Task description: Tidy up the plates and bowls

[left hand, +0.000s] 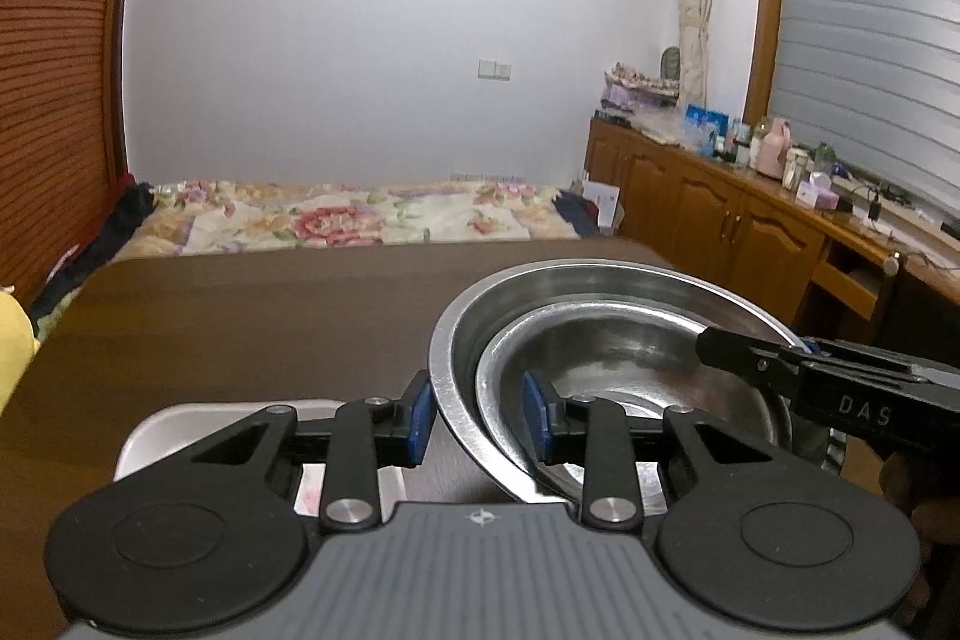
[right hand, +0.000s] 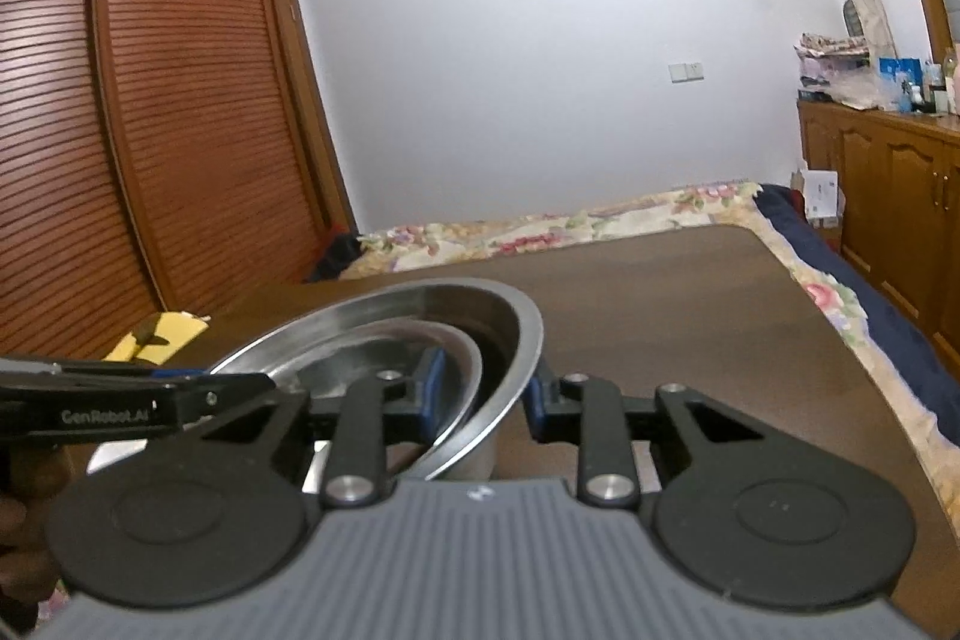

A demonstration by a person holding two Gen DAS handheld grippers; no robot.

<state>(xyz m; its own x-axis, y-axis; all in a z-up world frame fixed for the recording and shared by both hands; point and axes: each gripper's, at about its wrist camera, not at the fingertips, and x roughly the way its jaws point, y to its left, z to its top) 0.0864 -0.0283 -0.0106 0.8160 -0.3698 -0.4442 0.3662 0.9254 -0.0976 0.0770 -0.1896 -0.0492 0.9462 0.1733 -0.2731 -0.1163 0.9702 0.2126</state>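
Note:
A large steel bowl point(left hand: 456, 334) holds a smaller steel bowl point(left hand: 600, 358) nested inside it, above a brown table point(left hand: 240, 328). My left gripper point(left hand: 477, 415) straddles the left rims of both bowls with its blue pads, one outside and one inside. My right gripper point(right hand: 486, 394) straddles the right rims of the same large bowl point(right hand: 522, 340) and inner bowl point(right hand: 468, 370) the same way. Each gripper's arm shows in the other view, the right one point(left hand: 840, 382) and the left one point(right hand: 120, 406). A white rectangular tray point(left hand: 180, 424) lies under the left gripper.
The brown table top point(right hand: 720, 328) stretches ahead, with a floral bed point(left hand: 360, 214) beyond it. A wooden cabinet point(left hand: 720, 214) with clutter stands at the right and a slatted wardrobe point(right hand: 150, 130) at the left. A yellow object point(right hand: 162, 334) lies at the table's left.

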